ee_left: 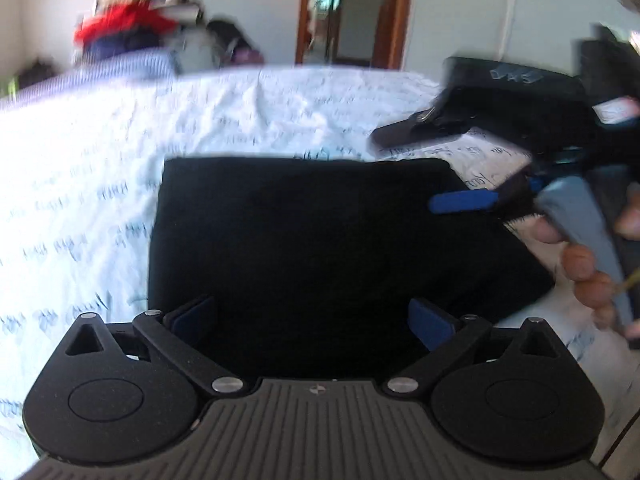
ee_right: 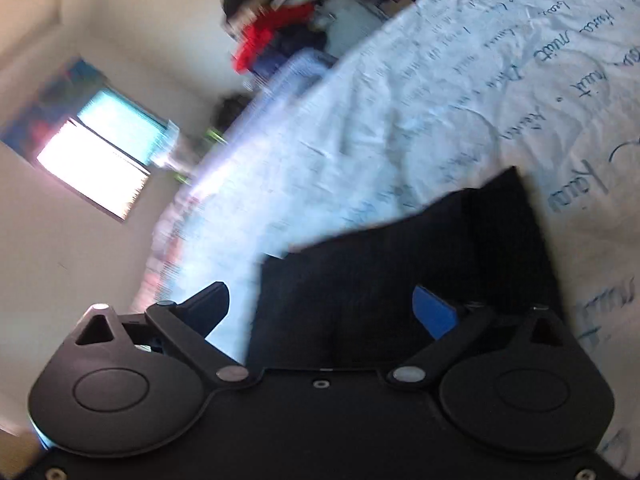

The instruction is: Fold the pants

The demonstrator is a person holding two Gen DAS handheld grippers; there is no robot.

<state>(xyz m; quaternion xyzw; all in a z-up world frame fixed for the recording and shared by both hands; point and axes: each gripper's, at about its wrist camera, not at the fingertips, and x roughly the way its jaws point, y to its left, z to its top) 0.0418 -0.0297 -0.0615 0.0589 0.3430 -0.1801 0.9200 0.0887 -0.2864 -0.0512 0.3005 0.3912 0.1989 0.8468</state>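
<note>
The black pants (ee_left: 320,240) lie as a folded rectangle on a white bed sheet (ee_left: 80,184) printed with blue writing. My left gripper (ee_left: 312,318) hovers over their near edge, open wide, with nothing between its blue-padded fingers. In the left wrist view my right gripper (ee_left: 404,170) comes in from the right over the pants' far right corner, also open, held by a hand (ee_left: 580,268). The right wrist view is tilted. There the right gripper (ee_right: 324,312) is open above the pants (ee_right: 400,280), whose corner points away.
A pile of red and dark clothes (ee_left: 128,28) sits past the bed's far edge, with a blue striped cloth (ee_left: 120,68) in front of it. A doorway (ee_left: 352,12) is behind, and a bright window (ee_right: 96,160) is in the wall.
</note>
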